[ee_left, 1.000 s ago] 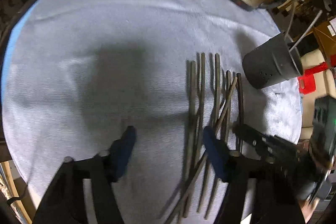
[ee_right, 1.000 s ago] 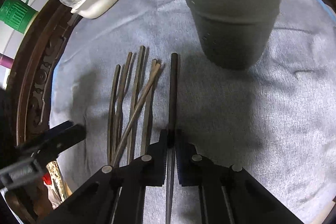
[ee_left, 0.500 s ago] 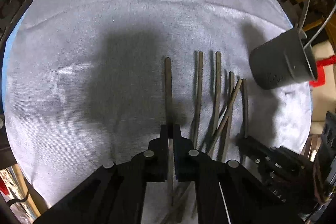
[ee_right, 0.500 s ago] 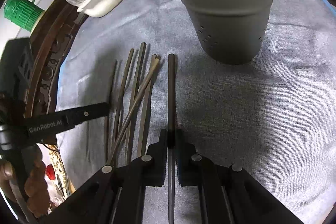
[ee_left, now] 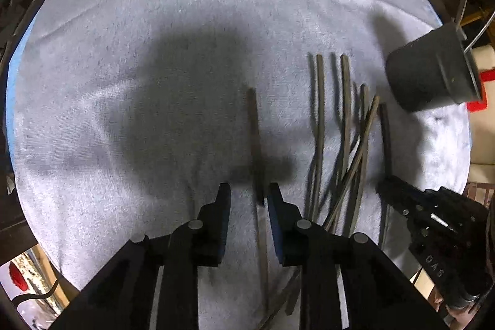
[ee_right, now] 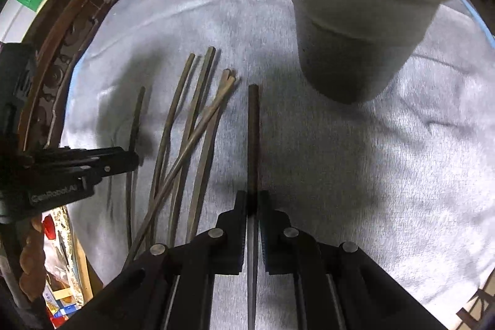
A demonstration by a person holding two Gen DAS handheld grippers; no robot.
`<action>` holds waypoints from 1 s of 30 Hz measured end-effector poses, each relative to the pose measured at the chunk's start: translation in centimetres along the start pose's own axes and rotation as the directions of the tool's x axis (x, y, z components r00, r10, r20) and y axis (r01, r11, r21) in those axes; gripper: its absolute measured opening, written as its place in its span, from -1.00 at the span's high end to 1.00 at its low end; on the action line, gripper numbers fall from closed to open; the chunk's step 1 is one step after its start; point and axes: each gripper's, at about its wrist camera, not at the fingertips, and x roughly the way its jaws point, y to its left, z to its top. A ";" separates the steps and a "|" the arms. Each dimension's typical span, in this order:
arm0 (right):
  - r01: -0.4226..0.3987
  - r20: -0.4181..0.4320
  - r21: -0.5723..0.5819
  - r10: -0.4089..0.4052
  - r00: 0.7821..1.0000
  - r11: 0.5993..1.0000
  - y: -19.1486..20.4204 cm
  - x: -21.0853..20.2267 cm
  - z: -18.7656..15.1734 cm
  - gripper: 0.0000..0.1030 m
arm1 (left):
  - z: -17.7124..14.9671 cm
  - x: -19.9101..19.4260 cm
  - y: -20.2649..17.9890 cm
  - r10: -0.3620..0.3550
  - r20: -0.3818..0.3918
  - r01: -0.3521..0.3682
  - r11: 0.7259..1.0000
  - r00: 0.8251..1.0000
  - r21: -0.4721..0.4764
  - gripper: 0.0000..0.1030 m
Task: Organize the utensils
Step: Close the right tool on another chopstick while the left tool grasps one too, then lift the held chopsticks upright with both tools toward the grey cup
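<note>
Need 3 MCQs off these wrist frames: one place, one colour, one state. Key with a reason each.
1. In the right wrist view, where does the holder stand relative to the loose chopsticks?
A. left of them
B. right of them, farther off
C. on top of them

2. What colour is the holder?
A. white
B. green
C. dark grey

3. What state is the right gripper in?
A. open and empty
B. shut on a chopstick
C. shut on a spoon

Key:
1 B: the holder sits to the upper right of them.
2 C: its wall is dark grey all round.
3 B: the jaws clamp one chopstick, which runs out ahead of them.
</note>
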 end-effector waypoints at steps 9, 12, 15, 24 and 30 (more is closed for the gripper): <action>0.030 -0.031 -0.027 -0.031 0.999 0.999 1.1 0.7 1.4 0.83 | 0.4 0.6 1.7 -0.052 0.004 0.052 0.999 0.999 -0.005 0.90; 0.024 0.003 -0.016 -0.024 1.000 1.000 1.5 0.6 1.2 0.86 | 0.0 -0.5 3.0 -0.049 0.060 0.050 0.999 0.997 -0.019 0.90; 0.006 0.060 -0.008 -0.005 0.998 1.000 2.1 -0.3 0.6 0.86 | -0.6 -2.2 4.1 -0.055 0.142 0.062 0.997 0.988 -0.041 0.90; -0.002 0.380 0.088 -0.031 0.924 0.996 0.6 -6.7 -3.0 0.86 | -3.2 -9.1 6.2 -0.008 0.499 0.070 0.992 0.866 -0.106 0.90; 0.007 0.613 0.182 -0.119 0.781 0.983 -1.1 -11.3 -4.7 0.86 | -5.9 -13.0 4.6 0.056 0.714 0.037 0.993 0.698 -0.114 0.90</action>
